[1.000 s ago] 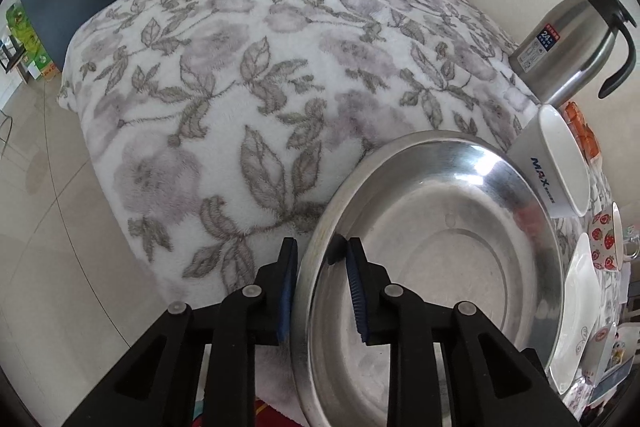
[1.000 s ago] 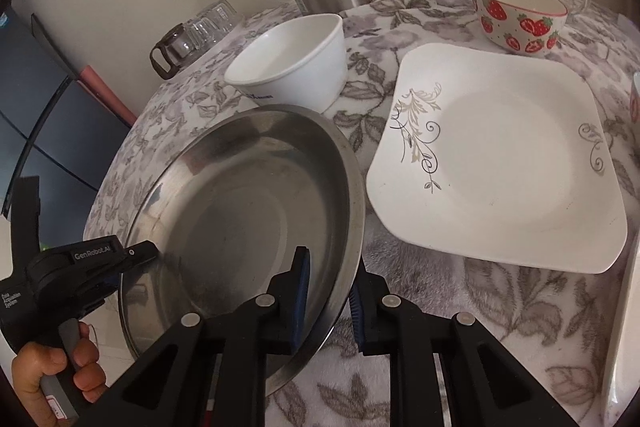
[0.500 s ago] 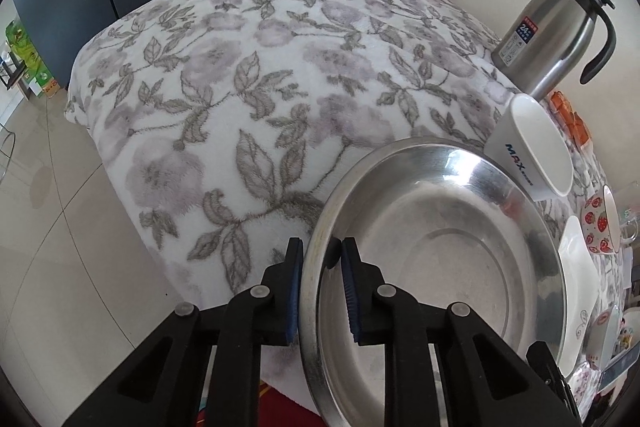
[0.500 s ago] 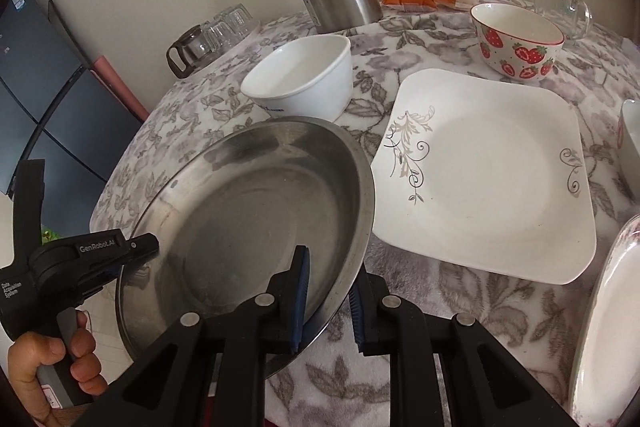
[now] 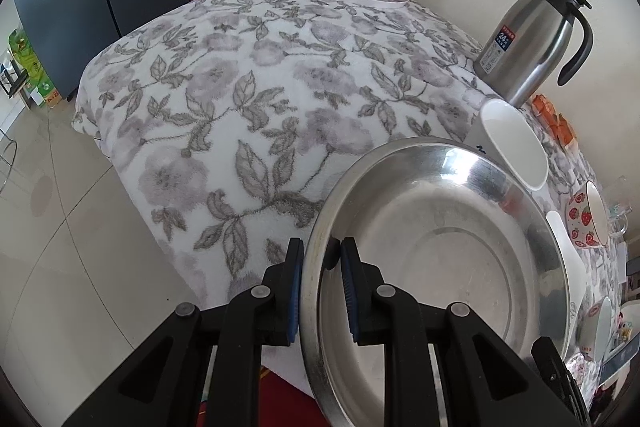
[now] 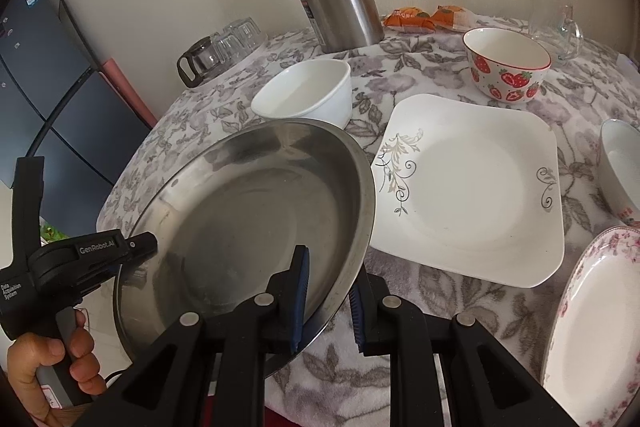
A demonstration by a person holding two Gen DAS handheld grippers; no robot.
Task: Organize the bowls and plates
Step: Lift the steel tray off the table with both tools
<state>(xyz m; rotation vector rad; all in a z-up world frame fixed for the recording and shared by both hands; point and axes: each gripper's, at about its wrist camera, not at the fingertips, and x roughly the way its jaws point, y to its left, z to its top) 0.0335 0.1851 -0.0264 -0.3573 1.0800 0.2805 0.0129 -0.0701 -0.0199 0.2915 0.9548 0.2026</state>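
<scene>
steel dish point(image 6: 248, 211) empty, white bowl point(image 6: 308, 95) empty

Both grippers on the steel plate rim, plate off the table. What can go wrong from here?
1. Both the left gripper and the right gripper pinch only the thin rim of the steel plate; smooth metal may slip out.
2. The plate's far edge hangs close to the white bowl and beside the square plate; a swing could knock them.
3. If the two hands drift apart or twist unevenly, one grip could pop off.
</scene>
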